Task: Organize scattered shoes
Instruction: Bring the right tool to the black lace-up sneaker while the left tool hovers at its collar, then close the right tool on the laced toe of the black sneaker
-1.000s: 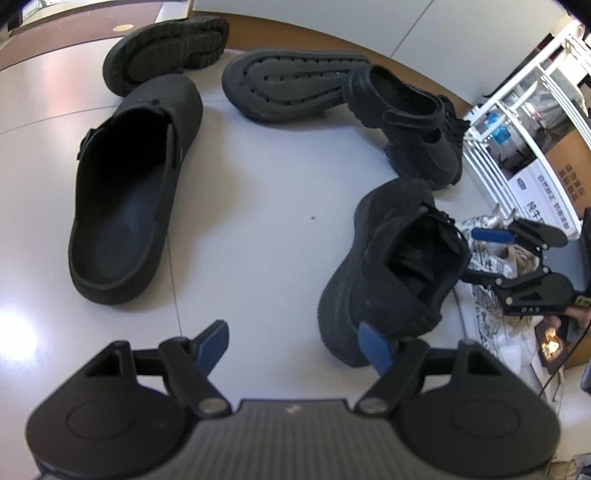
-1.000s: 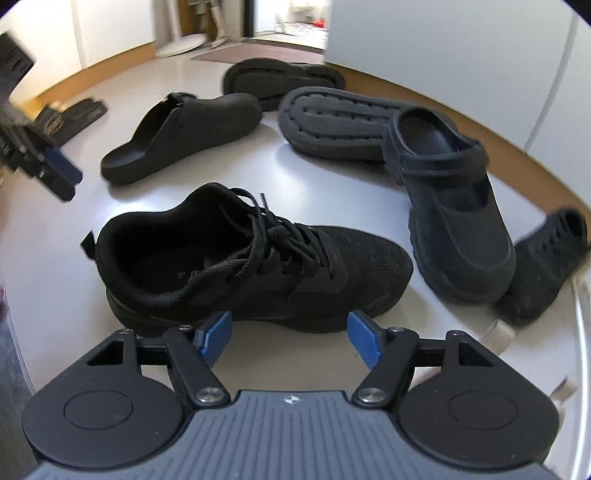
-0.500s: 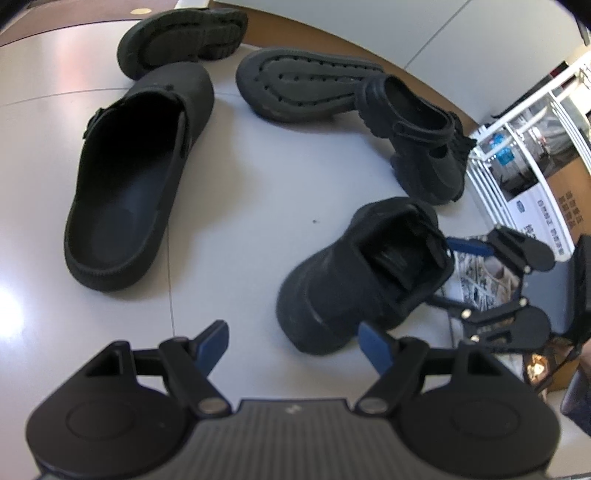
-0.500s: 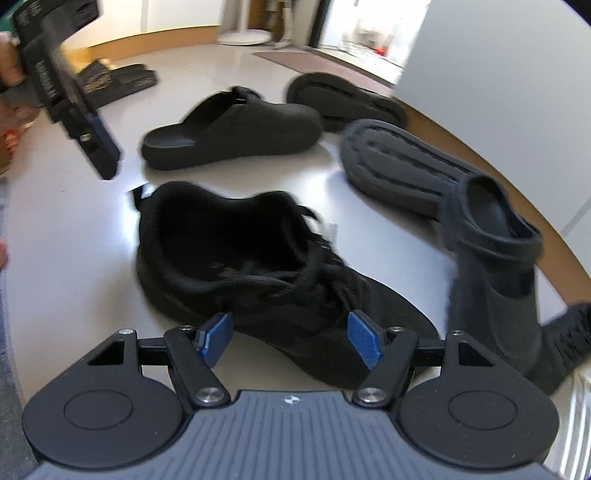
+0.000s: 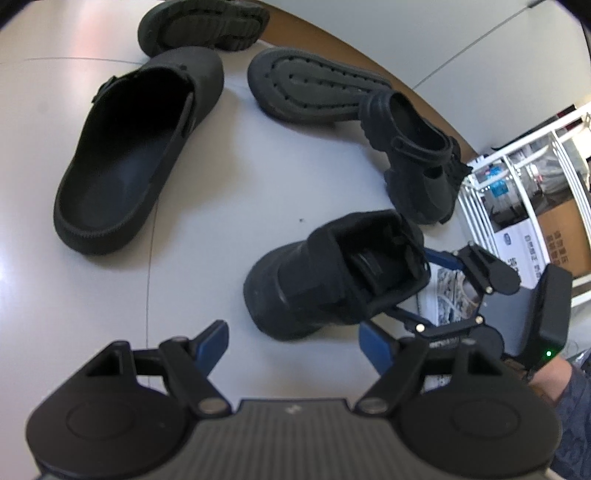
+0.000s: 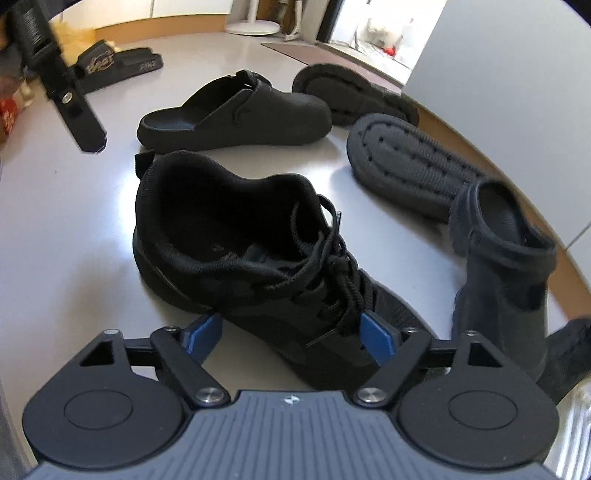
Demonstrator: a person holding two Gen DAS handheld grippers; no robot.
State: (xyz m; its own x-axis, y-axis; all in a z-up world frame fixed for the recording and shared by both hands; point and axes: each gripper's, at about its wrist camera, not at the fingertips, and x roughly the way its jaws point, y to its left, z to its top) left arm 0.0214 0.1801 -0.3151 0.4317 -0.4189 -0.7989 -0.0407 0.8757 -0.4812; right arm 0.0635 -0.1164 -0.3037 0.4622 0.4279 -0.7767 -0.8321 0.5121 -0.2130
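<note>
Straddled the black lace-up mesh sneaker (image 6: pixel 258 266) with the right gripper (image 6: pixel 291 332), blue-padded jaws opening around its midsection. Left gripper (image 5: pixel 295 339) spread wide, clutching nothing, sneaker at one o'clock.

Bright daylight pours from the doorway (image 6: pixel 373 26), glaring off the pale floor (image 5: pixel 207 229). Fisheye edges bend and darken; the black shoes' interiors perhaps lose detail.

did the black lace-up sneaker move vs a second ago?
Yes. In the left wrist view the sneaker has turned, its heel swinging away from the strapped clog, with the right gripper around its front, jaws opening.
</note>
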